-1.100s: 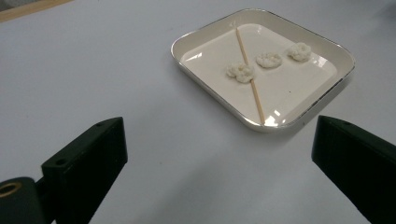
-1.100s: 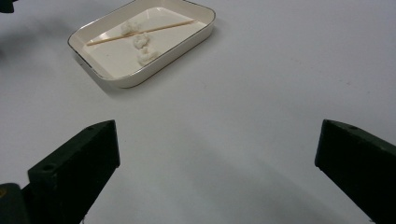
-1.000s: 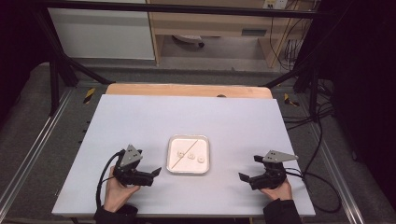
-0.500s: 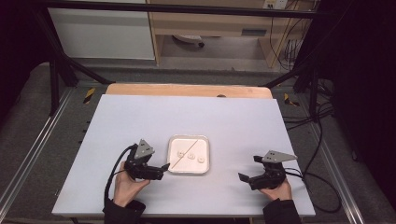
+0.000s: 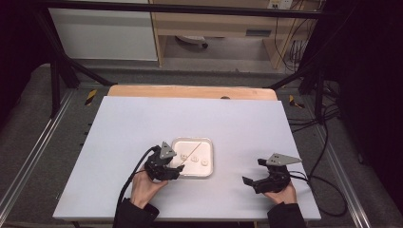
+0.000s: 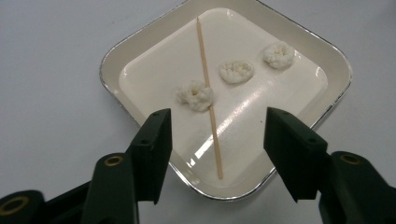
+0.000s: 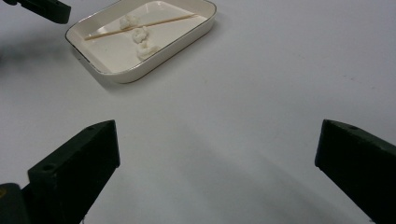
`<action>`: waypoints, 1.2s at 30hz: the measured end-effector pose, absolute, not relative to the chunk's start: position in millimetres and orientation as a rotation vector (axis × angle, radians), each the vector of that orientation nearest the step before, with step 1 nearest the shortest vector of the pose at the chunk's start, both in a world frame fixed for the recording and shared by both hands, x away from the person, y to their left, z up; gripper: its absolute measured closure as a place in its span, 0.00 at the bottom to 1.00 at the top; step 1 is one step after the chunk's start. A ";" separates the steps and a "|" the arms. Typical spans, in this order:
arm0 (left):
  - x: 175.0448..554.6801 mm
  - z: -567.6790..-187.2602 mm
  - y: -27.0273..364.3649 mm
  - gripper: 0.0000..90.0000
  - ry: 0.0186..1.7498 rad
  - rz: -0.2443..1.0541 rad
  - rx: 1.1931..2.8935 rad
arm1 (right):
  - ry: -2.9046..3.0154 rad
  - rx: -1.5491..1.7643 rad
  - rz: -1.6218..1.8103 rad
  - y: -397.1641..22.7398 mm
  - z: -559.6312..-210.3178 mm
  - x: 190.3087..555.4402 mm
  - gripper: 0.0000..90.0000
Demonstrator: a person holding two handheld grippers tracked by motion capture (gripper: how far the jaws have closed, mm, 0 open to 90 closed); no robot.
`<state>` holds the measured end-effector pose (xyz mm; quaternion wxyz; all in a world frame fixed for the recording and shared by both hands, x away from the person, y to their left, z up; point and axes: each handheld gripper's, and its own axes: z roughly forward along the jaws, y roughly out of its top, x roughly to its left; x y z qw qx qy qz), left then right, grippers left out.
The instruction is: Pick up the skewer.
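Note:
A white rectangular tray [image 5: 209, 153] [image 6: 112, 60] [image 7: 140, 74] sits near the table's front middle. In it lie a thin wooden skewer [image 5: 192, 149] [image 6: 205, 70] [image 7: 140, 26] and three white puffy pieces [image 5: 194, 159] [image 6: 236, 71] [image 7: 140, 36]. My left gripper [image 5: 178, 171] [image 6: 219, 121] is at the tray's near left corner. Its jaws have just been closing and stand half apart, with the skewer's near end between them and untouched. My right gripper [image 5: 252, 172] [image 7: 217, 135] rests to the right of the tray, open wide over bare table.
The pale tabletop [image 5: 190, 114] ends at a wooden strip [image 5: 190, 91] at the back. Black frame bars and cables [image 5: 323, 142] run along the right side. The left gripper's cable [image 5: 130, 178] trails back along the forearm.
The left hand has slid right to the tray's corner and its jaws have narrowed. The right hand has kept still.

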<state>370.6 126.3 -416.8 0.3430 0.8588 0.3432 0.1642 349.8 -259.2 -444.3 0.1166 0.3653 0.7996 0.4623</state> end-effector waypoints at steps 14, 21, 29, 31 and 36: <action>380.8 -435.8 108.0 0.80 0.940 0.438 2.318 | 2.343 1.069 1.354 -258.9 -444.6 349.9 0.01; 383.3 -437.7 106.5 0.89 0.951 0.423 2.317 | 2.345 1.068 1.355 -258.7 -444.7 350.0 0.01; 383.7 -437.8 106.1 0.92 0.956 0.411 2.316 | 2.350 1.070 1.353 -258.5 -444.9 350.0 0.01; 383.0 -437.8 105.3 0.96 0.955 0.415 2.318 | 2.350 1.070 1.354 -258.2 -445.1 350.1 0.01; 383.0 -437.4 104.2 0.97 0.962 0.425 2.324 | 2.353 1.067 1.353 -257.9 -445.6 350.3 0.01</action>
